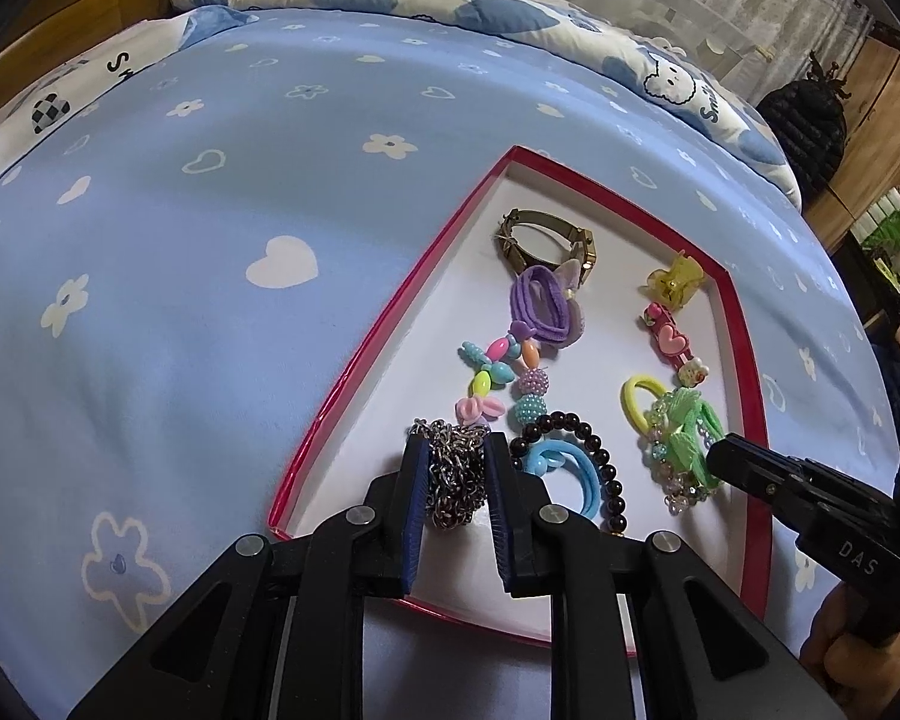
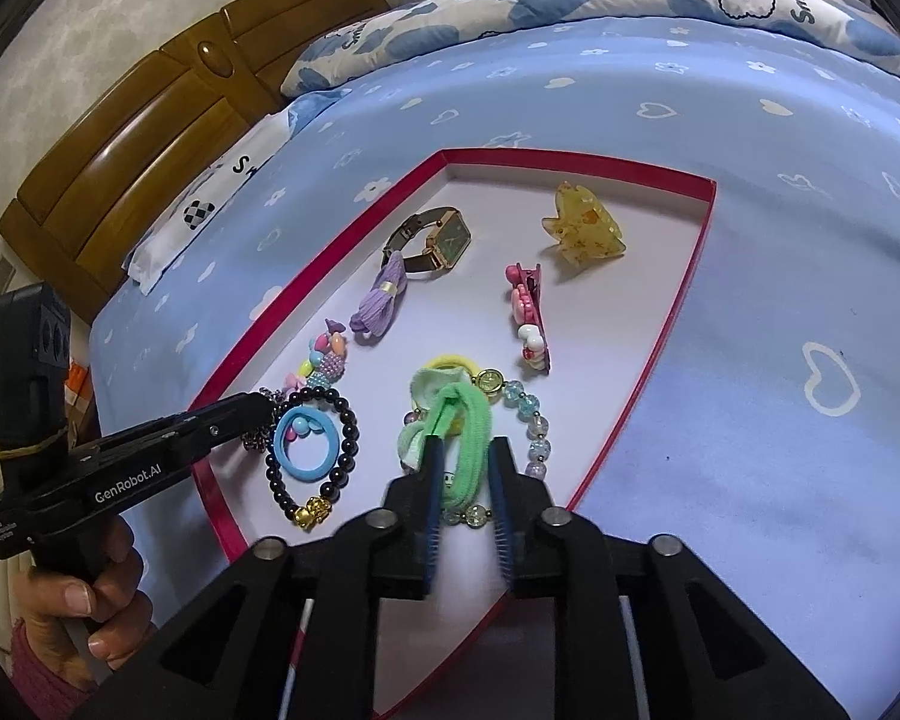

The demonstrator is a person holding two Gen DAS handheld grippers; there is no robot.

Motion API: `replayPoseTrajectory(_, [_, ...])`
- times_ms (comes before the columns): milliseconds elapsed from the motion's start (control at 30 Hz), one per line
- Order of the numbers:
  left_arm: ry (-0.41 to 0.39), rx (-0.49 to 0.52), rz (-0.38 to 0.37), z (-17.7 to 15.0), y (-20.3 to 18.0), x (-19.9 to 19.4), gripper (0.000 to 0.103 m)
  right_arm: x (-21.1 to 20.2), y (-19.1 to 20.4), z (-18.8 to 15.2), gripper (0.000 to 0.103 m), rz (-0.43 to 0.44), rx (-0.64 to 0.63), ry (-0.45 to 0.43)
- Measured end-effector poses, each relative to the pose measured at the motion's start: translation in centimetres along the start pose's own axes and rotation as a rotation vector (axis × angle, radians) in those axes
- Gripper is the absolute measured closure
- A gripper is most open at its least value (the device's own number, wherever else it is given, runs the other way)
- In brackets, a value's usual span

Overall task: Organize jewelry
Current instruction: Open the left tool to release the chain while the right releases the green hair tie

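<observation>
In the near left corner of the red tray [image 1: 354, 354], left gripper [image 1: 453, 450] is clamped on the silver chain [image 1: 453, 474], bunched, long axis running near-to-far. Right gripper [image 2: 465, 450] is closed on the green hair tie [image 2: 471, 444], likewise lying near-to-far, at the tray's near middle.

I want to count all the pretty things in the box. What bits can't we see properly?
- Silver chain: left view, the left tool covers its sides.
- Green hair tie: right view, the right tool hides its lower end.
- Red box: near edge cut off behind both tools.
- Watch: dial too small to read.
</observation>
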State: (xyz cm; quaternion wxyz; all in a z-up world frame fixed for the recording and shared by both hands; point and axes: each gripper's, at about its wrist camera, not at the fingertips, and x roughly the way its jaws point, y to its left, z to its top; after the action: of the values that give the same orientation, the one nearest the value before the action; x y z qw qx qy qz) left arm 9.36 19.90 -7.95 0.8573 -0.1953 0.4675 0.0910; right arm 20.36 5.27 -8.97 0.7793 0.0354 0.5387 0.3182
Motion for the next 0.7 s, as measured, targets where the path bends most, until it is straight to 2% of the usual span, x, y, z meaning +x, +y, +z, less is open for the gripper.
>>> replayPoseTrajectory(467, [-0.025,-0.001,-0.017,-0.2,-0.3,-1.7,0.081,-1.5,0.5,0.3,0.075,0.011,-0.003,-0.041])
replayPoseTrajectory(533, [-0.033,-0.002,-0.020,-0.3,-0.4,-2.3,0.077,-2.0,0.4,0.4,0.073,0.012,-0.003,-0.053])
replayPoseTrajectory(600, [-0.046,-0.004,-0.022,-0.5,-0.5,-3.0,0.068,-2.6,0.3,0.3,0.071,0.012,-0.001,-0.071])
replayPoseTrajectory(700, [-0.071,-0.011,-0.029,-0.9,-0.5,-4.3,0.059,-3.6,0.1,0.1,0.068,0.015,0.006,-0.108])
